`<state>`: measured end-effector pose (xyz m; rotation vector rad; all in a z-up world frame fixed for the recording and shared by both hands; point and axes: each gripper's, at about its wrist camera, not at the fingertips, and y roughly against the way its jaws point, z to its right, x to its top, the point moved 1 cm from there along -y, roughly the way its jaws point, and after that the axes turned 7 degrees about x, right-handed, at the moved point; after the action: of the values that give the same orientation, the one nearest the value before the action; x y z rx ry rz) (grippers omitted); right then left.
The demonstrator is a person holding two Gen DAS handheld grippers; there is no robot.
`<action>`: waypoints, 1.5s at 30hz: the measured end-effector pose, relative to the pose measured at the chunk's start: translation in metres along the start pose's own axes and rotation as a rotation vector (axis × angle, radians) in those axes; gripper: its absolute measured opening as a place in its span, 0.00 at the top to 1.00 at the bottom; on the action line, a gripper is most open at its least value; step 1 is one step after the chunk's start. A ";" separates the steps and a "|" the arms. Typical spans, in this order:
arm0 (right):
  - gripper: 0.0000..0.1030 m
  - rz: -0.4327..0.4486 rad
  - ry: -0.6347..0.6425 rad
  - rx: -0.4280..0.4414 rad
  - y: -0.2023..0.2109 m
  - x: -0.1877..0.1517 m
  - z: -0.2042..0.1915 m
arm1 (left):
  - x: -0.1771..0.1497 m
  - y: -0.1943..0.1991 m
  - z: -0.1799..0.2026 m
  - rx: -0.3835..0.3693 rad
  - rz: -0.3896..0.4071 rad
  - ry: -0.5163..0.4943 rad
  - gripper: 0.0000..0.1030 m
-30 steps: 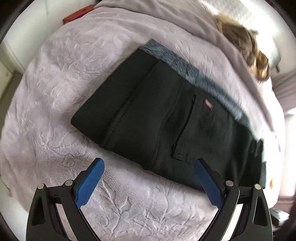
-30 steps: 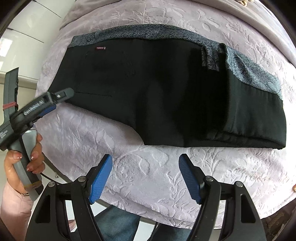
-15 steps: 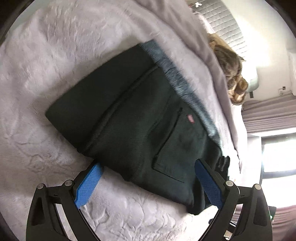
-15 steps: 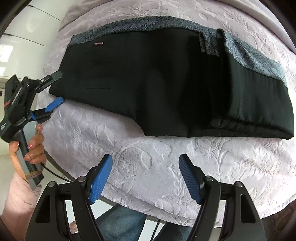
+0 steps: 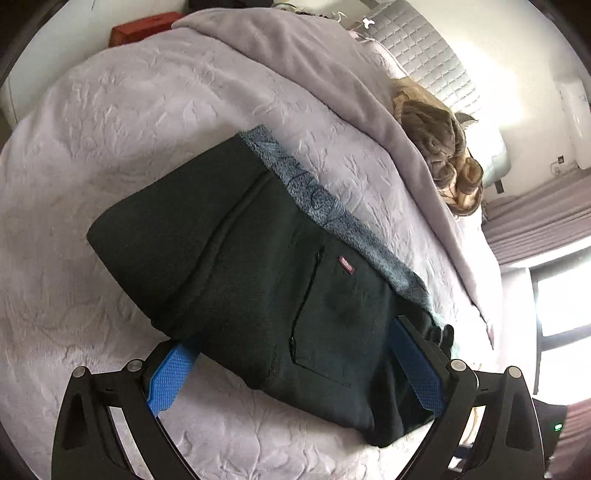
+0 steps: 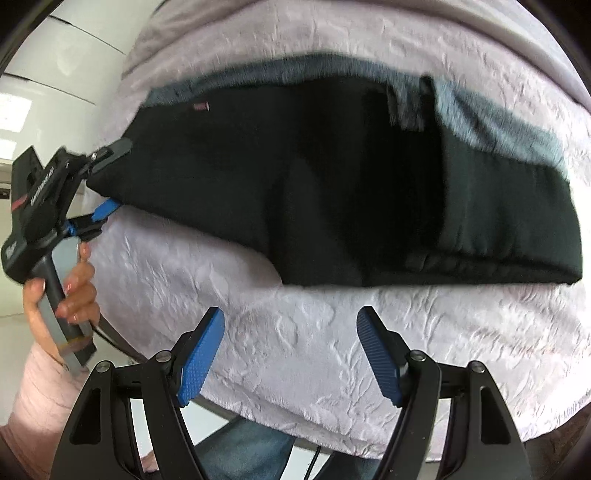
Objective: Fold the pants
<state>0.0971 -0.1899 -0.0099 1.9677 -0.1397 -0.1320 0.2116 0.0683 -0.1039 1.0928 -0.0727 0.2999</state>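
Observation:
Black pants (image 5: 258, 280) with a grey fleecy lining (image 5: 317, 199) lie folded lengthwise on the pale lilac bedspread (image 5: 129, 122). My left gripper (image 5: 295, 365) is open, its blue pads straddling the waist end of the pants, one pad (image 5: 170, 376) under the near edge. In the right wrist view the pants (image 6: 332, 177) stretch across the bed and the left gripper (image 6: 107, 181) sits at their left end. My right gripper (image 6: 291, 350) is open and empty over bare bedspread, just short of the pants' near edge.
A bunched lilac blanket (image 5: 303, 70) lies behind the pants, with a brown furry item (image 5: 439, 147) and a quilted headboard (image 5: 424, 48) beyond. A red box (image 5: 144, 29) sits at the far left. The bed's edge (image 6: 295, 435) is close below my right gripper.
My left gripper has moved forward so its open pads now straddle the waist end of the pants. My right gripper has moved closer to the pants' near edge.

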 end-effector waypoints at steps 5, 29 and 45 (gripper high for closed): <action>0.25 0.067 0.027 -0.022 0.020 0.024 0.003 | 0.002 -0.032 -0.019 0.130 -0.056 0.073 0.12; 0.23 -0.315 0.443 0.057 -0.057 0.197 -0.203 | -0.038 -0.025 0.072 0.652 0.248 -0.570 0.60; 0.81 -0.507 0.471 0.059 -0.107 0.189 -0.223 | -0.055 -0.003 0.111 0.678 0.307 -0.703 0.60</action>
<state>0.3227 0.0234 -0.0267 2.0019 0.6703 0.0110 0.1699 -0.0422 -0.0661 1.8285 -0.8187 0.2023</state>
